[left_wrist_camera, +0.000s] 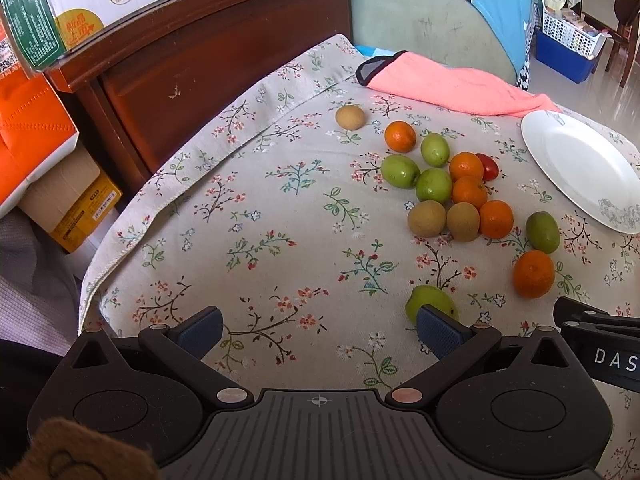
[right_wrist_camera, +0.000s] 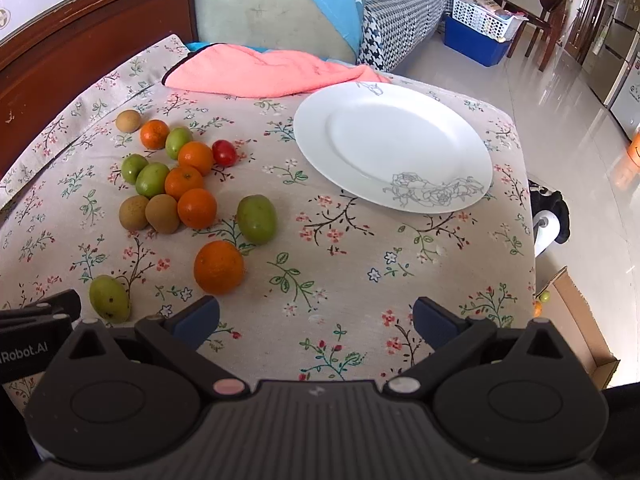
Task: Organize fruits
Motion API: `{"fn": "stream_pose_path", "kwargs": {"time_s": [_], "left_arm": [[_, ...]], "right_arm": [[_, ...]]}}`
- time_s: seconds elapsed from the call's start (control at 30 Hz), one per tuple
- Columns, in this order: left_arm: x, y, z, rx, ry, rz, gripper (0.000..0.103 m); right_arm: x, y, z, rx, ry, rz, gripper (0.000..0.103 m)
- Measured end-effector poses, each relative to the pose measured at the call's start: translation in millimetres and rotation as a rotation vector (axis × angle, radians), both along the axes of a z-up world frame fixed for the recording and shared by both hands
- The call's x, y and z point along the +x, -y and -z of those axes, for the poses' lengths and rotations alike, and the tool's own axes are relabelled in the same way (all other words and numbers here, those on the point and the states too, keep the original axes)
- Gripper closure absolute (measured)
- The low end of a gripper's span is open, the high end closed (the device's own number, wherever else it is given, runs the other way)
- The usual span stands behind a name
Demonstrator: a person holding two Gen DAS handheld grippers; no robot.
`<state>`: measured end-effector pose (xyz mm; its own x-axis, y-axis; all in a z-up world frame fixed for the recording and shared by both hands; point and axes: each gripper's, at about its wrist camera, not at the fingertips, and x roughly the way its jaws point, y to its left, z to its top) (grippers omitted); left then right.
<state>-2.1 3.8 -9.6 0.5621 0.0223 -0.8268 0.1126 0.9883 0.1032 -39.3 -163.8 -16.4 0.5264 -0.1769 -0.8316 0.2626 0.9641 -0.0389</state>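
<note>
Several oranges, green fruits, brown fruits and one red tomato (right_wrist_camera: 224, 153) lie in a loose cluster (right_wrist_camera: 176, 184) on the floral cloth. A white plate (right_wrist_camera: 392, 144) lies empty to their right; it also shows in the left wrist view (left_wrist_camera: 580, 168). A single orange (right_wrist_camera: 219, 267) and a green fruit (right_wrist_camera: 109, 298) lie nearest me. My left gripper (left_wrist_camera: 320, 330) is open and empty, its right finger just in front of that green fruit (left_wrist_camera: 430, 300). My right gripper (right_wrist_camera: 316, 322) is open and empty over bare cloth, in front of the plate.
A pink towel (right_wrist_camera: 264, 72) lies at the cloth's far edge. A dark wooden headboard (left_wrist_camera: 200, 52) and stacked boxes (left_wrist_camera: 36, 128) stand to the left. The cushioned surface drops off to the floor on the right (right_wrist_camera: 532, 240). A blue bin (right_wrist_camera: 476, 42) stands on the floor far back.
</note>
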Motion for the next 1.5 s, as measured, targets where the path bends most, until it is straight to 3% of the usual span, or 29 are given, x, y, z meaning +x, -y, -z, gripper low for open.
{"fn": "stream_pose_path", "kwargs": {"time_s": [1.5], "left_arm": [[-4.4, 5.5, 3.6, 0.030, 0.007, 0.013, 0.000]], "right_arm": [[-0.8, -10.2, 4.7, -0.052, -0.013, -0.020, 0.001]]}}
